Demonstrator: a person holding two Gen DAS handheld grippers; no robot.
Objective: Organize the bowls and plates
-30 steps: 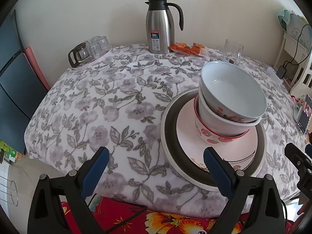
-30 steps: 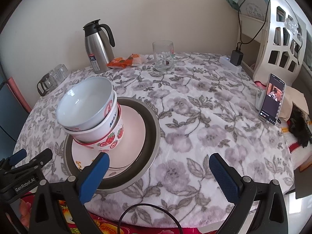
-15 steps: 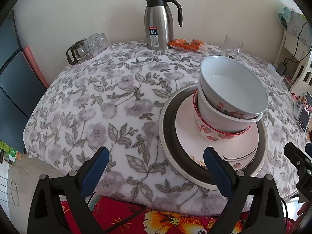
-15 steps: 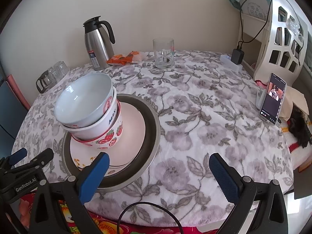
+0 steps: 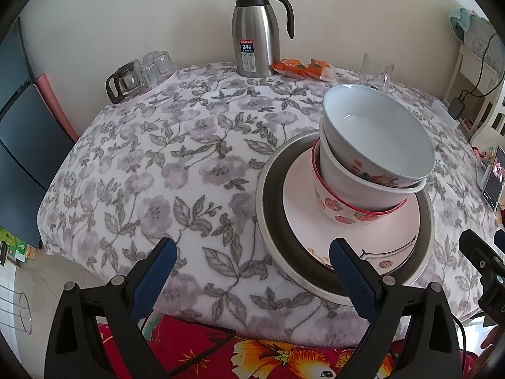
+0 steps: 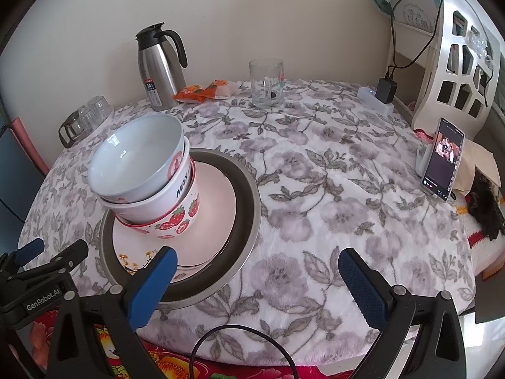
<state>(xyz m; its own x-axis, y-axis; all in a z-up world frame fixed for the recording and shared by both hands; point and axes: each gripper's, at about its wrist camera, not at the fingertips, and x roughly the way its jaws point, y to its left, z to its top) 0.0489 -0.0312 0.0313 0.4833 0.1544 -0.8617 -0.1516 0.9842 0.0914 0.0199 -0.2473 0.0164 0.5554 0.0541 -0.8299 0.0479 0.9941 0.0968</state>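
A wide metal pan (image 5: 268,189) (image 6: 249,208) rests on the flowered table near its front edge. A pink-white plate (image 5: 303,202) (image 6: 217,199) lies inside it. On the plate stand three nested bowls: a strawberry-print bowl (image 5: 344,214) (image 6: 180,221) at the bottom, a white bowl (image 6: 151,205) in it, and a tilted white bowl (image 5: 375,135) (image 6: 135,158) on top. My left gripper (image 5: 249,271) is open, below the front table edge, left of the stack. My right gripper (image 6: 258,278) is open too, over the front edge, right of the pan. Both hold nothing.
A steel thermos jug (image 5: 255,34) (image 6: 161,66), orange snack packets (image 5: 300,68) (image 6: 205,91) and a glass mug (image 6: 266,83) stand at the back. Small glasses and a glass pot (image 5: 132,75) sit back left. A phone (image 6: 443,161) leans at the right edge.
Both wrist views have shifted slightly, with the table and the stack sitting a little higher in frame. The stack has not moved, and both grippers stay open.
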